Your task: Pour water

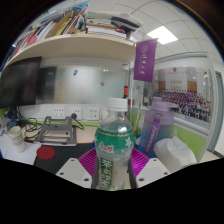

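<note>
While the gripper (pixel 112 168) is clamped on a water bottle (pixel 113 146) at bottom centre, pink pads (pixel 89 160) press both sides of its green label. Bottle is upright, white cap on; a purple-tinted bottle (pixel 155 124) stands right of it on the bench (pixel 60 150).

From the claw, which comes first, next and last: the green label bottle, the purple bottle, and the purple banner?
1. The green label bottle is nearest, standing right between the fingers of the claw.
2. The purple bottle is next, just beyond the claw and a bit to the right.
3. The purple banner is farthest, hanging up high at the back.
</note>
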Demonstrator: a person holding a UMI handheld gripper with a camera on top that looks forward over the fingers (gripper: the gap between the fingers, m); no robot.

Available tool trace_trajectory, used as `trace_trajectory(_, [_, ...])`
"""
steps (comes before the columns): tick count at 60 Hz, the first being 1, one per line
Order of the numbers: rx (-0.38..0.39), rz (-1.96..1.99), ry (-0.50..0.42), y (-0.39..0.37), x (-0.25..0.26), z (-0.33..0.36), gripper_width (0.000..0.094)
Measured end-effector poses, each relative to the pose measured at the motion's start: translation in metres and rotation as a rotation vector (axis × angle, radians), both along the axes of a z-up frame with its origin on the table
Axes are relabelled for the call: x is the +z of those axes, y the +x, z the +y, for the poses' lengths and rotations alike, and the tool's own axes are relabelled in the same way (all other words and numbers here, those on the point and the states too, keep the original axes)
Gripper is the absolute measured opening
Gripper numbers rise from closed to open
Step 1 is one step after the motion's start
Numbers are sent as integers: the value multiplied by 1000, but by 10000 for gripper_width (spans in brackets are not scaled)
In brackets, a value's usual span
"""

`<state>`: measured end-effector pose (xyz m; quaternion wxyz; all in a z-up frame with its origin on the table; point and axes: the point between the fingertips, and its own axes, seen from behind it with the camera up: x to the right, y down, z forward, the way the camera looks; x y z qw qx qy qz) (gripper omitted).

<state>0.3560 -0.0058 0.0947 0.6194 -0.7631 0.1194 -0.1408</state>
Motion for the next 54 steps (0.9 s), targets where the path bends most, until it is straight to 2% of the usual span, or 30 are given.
trace_trajectory(14, [-7, -31, 0, 1, 2, 7, 315])
trace_trajectory(20, [23, -86, -52, -6, 3, 14, 313])
trace_trajectory(25, [59, -176, -84, -16, 24, 24, 312])
trace_trajectory(29, [129, -287, -94, -42, 44, 39, 312])
trace_trajectory(43, [430, -819, -280, -148, 76, 92, 312])
trace_trajectory(50, [539, -1119, -400, -187, 63, 114, 319])
trace_trajectory(54, [590, -1225, -436, -210, 58, 124, 319])
